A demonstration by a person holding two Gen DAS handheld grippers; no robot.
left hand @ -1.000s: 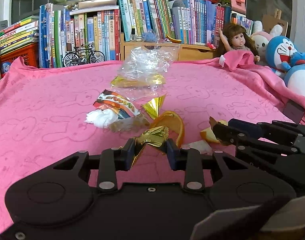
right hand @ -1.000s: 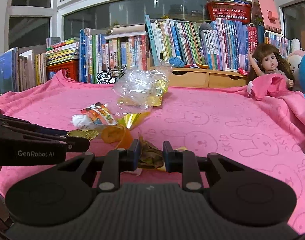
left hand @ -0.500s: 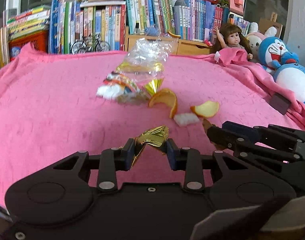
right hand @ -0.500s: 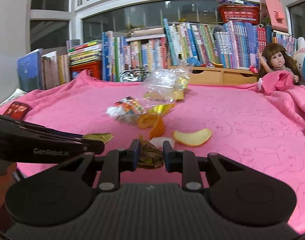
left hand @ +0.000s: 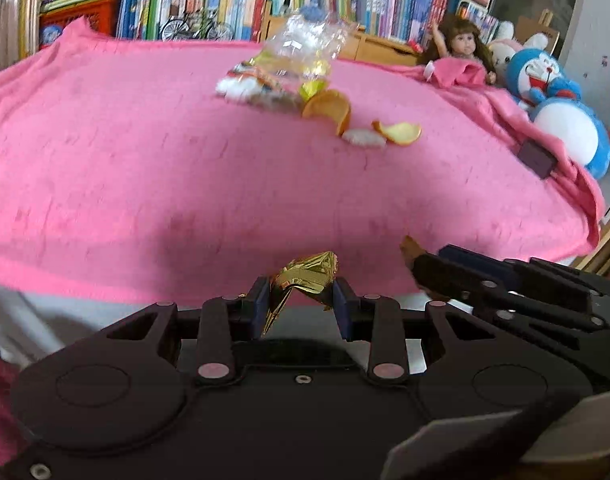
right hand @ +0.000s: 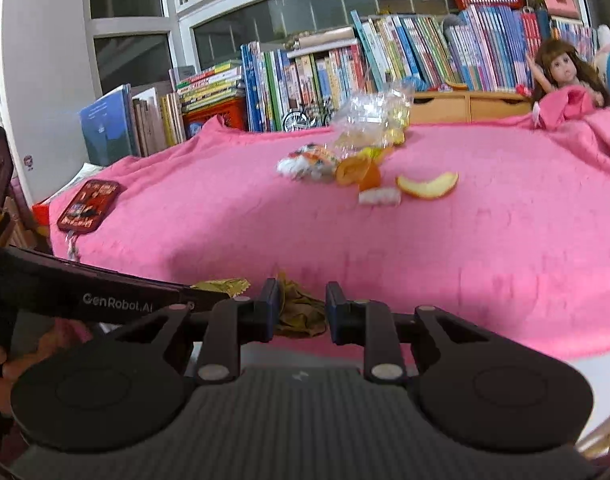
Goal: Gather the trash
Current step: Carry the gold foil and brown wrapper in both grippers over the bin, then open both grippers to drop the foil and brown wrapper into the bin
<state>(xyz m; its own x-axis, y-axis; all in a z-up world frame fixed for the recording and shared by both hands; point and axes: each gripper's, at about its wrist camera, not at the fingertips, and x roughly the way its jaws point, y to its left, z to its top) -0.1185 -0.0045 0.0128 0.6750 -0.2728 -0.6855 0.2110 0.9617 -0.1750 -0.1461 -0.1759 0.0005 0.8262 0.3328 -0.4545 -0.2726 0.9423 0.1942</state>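
The left gripper fills the bottom of the left wrist view, its fingers clamped on a crumpled gold foil wrapper that juts up and slightly left between them. The right gripper fills the bottom of the right wrist view, its fingers clamped on a dull brown crumpled scrap; what that scrap is cannot be told. Both grippers sit at the near edge of a surface draped in a pink blanket, low in each frame.

The rest of the trash lies in a cluster on the blanket, in the upper middle of both views. Farthest back stands a clear plastic bag with something yellow inside. In front of it and to the left lies a colourful snack wrapper with a white tissue wad just beside it. To the right is a curled orange peel, then a small white scrap touching a second, flatter orange peel slice.

In the right wrist view a red patterned pouch lies at the left edge of the blanket, well apart from the cluster. Along the top runs a row of books, with a doll at upper right; the left wrist view adds a blue plush toy at the right edge.
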